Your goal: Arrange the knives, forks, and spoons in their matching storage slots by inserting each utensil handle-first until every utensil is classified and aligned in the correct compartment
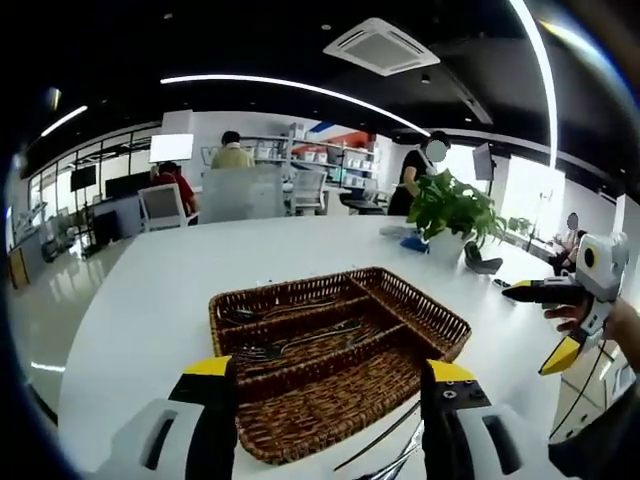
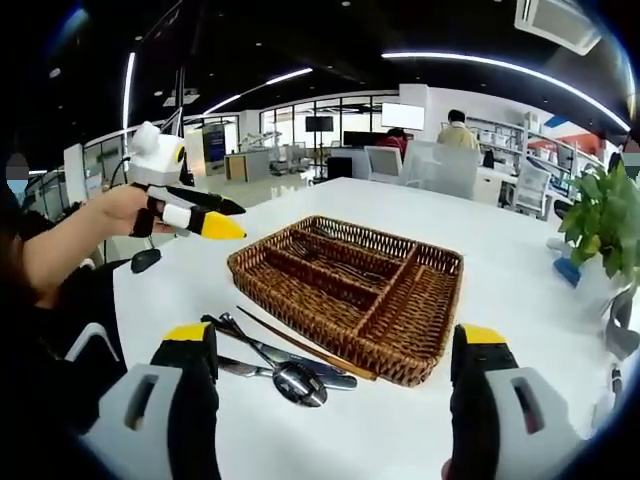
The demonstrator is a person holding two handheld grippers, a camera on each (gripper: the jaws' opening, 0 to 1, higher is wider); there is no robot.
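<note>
A wicker tray [image 2: 350, 290] with several slots sits on a white table [image 2: 520, 300], and everything here is placed against it. In the right gripper view, loose cutlery lies on the table just beside the tray's near-left edge: a spoon [image 2: 298, 382], a knife [image 2: 300, 362] and a thin dark stick [image 2: 300, 345] hard against the wicker. The right gripper [image 2: 340, 385] hovers above this pile, jaws spread wide and empty, one jaw left of the cutlery and the other off the tray's near-right corner.

In the left gripper view, the left gripper [image 1: 330, 400] is also wide open and holds nothing; its jaws frame the tray's [image 1: 340, 350] near end. Forks [image 1: 300, 345] already lie in the tray's middle slots, and the loose cutlery [image 1: 395, 450] shows at the tray's near-right corner, between the jaws.

Each gripper appears in the other's view, held up beside the tray. A potted plant [image 1: 450, 210] stands beyond the tray.
</note>
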